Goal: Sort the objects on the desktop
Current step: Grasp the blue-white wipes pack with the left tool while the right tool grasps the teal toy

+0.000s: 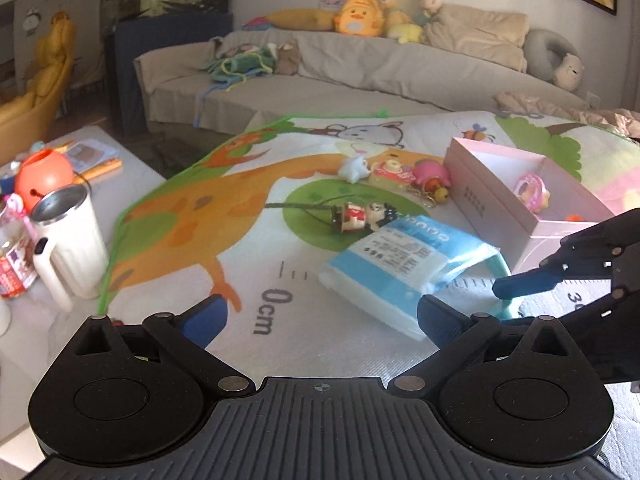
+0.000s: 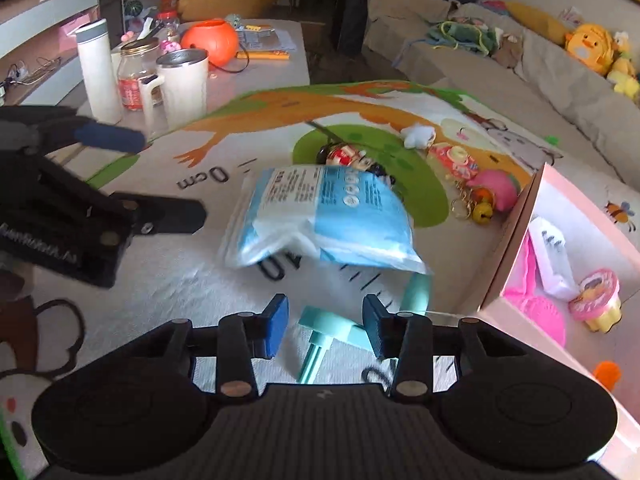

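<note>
A blue and white plastic packet [image 1: 404, 264] [image 2: 326, 218] lies on the printed play mat, partly over a mint green headband-like object [image 2: 332, 328] [image 1: 505, 280]. My right gripper [image 2: 325, 326] is open with its pads on either side of the mint object's end. My left gripper [image 1: 320, 316] is open and empty, just short of the packet. A pink open box [image 1: 532, 196] [image 2: 560, 264] holds small toys. Beyond the packet lie a small doll figure [image 1: 360, 216] [image 2: 344, 156], a white star toy [image 1: 354, 168], a red charm [image 2: 454, 160] and a pink keychain toy [image 1: 432, 178] [image 2: 494, 190].
A white mug [image 1: 70, 240] [image 2: 180, 84], a jar [image 2: 136, 76], a white bottle [image 2: 98, 72] and an orange pumpkin pot [image 1: 44, 176] [image 2: 210, 42] stand on the low table to the left. A sofa [image 1: 360, 68] with plush toys runs behind the mat.
</note>
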Tool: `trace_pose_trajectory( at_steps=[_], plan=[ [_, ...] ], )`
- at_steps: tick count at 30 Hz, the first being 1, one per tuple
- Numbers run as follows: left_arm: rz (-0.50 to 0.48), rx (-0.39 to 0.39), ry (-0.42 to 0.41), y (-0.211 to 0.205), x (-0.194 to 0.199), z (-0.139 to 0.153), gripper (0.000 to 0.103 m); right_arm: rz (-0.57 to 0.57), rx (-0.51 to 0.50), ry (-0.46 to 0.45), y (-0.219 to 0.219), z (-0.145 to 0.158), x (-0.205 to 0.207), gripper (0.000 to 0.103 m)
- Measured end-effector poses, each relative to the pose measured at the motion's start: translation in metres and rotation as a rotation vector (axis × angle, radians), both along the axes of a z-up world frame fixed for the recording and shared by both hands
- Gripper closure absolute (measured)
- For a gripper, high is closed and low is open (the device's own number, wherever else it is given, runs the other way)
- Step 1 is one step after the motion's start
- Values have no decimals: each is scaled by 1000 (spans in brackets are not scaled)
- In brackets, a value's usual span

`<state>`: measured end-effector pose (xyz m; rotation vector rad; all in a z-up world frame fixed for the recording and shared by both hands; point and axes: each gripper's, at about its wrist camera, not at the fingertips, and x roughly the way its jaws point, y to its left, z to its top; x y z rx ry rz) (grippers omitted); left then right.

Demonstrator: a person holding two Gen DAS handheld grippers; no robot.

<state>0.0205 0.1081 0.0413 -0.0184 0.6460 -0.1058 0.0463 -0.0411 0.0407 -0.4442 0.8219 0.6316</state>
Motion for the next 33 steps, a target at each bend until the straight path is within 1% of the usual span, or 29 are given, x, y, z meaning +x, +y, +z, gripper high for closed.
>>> trace_pose_trajectory(
  at_steps=[3, 6, 7, 9, 12, 13, 14, 15, 16, 17, 19, 20, 22, 23, 24, 25, 26, 27, 28, 29, 30, 31, 32, 33],
  plan=[
    [-94, 73, -35, -20, 8, 0, 0, 11, -21, -19, -16, 7, -24, 62],
    [-144, 176, -47, -42, 30, -4, 0, -14, -31, 36, -37, 10, -36, 62],
    [-158, 196, -44, -47, 38, -6, 0, -27, -34, 51, -45, 10, -40, 62],
    [-211, 223, -16, -57, 55, -12, 0, -52, -51, 38, -59, 9, -49, 62],
    [-270, 255, 34, -70, 69, -24, 0, -104, -19, 33, -80, 15, -56, 61],
    [-283, 249, 61, -73, 69, -27, 0, -120, -3, 32, -87, 17, -58, 58],
    [-293, 237, 85, -75, 68, -29, 0, -134, 9, 27, -92, 20, -60, 51],
    [-310, 217, 104, -76, 64, -31, 0, -149, 18, 18, -98, 22, -61, 47],
    [-331, 197, 118, -78, 58, -31, 0, -164, 26, 8, -102, 24, -61, 38],
    [-364, 175, 130, -79, 49, -31, 0, -176, 35, 1, -107, 25, -62, 33],
    [-420, 153, 138, -83, 33, -29, 0, -195, 51, 0, -111, 24, -60, 32],
    [-410, 158, 134, -85, 28, -27, 0, -209, 62, 10, -110, 22, -55, 32],
    [-337, 165, 126, -85, 25, -21, 0, -230, 97, 29, -111, 18, -48, 32],
    [-290, 142, 125, -83, 28, -16, 0, -236, 115, 36, -109, 16, -45, 33],
    [-249, 112, 131, -81, 32, -12, 0, -240, 136, 50, -106, 13, -41, 34],
    [-203, 75, 144, -79, 40, -6, 0, -238, 151, 66, -102, 9, -37, 41],
    [-172, 52, 153, -78, 47, -4, 0, -231, 159, 82, -97, 6, -34, 53],
    [-140, 43, 160, -79, 54, -2, 0, -223, 160, 96, -92, 2, -32, 60],
    [-114, 49, 167, -83, 62, -3, 0, -218, 151, 108, -86, -2, -30, 74],
    [-104, 55, 172, -86, 68, -4, 0, -213, 134, 113, -82, -6, -29, 80],
    [-98, 59, 178, -90, 74, -6, 0, -210, 118, 89, -78, -8, -32, 82],
    [-92, 64, 187, -93, 79, -9, 0, -197, 96, 73, -75, -8, -35, 87],
    [-90, 68, 199, -96, 82, -12, 0, -186, 85, 71, -74, -7, -38, 91],
    [-89, 73, 209, -99, 85, -15, 0, -179, 82, 77, -75, -6, -41, 91]
  ],
)
